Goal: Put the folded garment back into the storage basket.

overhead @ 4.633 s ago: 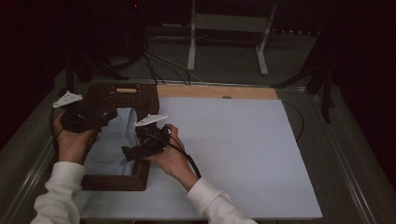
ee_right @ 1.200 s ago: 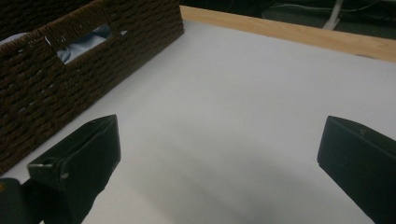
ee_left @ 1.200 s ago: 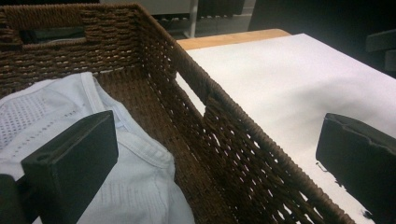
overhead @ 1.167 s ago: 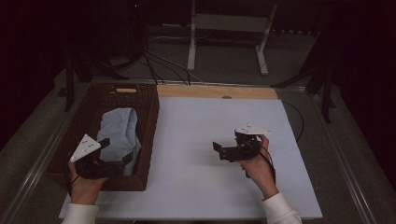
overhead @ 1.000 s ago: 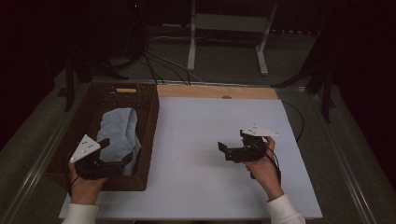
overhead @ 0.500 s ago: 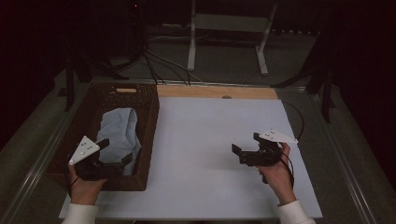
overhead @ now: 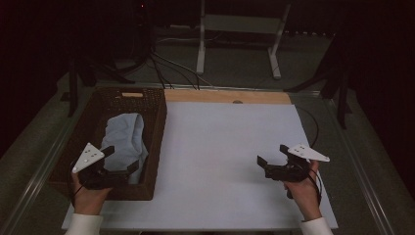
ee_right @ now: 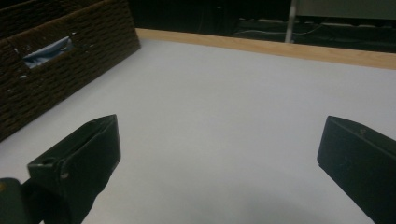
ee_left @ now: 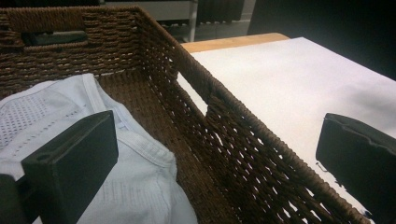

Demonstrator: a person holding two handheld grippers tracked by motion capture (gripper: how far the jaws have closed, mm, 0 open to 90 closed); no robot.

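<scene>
Left tongs (overhead: 120, 159) over wicker basket (overhead: 155, 128) with white cloth (overhead: 126, 139)

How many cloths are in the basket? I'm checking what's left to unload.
1: a pale cloth lies bunched in the basket, towards its near half, just ahead of the left hand-held gripper. Its folds could hide another piece beneath.

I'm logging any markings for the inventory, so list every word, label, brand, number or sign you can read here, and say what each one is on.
There is no readable text in these views.
The wicker basket has no tag or label showing.
The white garment inside it shows plain fabric with no print.
The white table top is unmarked.
The left hand-held gripper and the right hand-held gripper carry no legible markings; their grey plates show small dots, not characters.
</scene>
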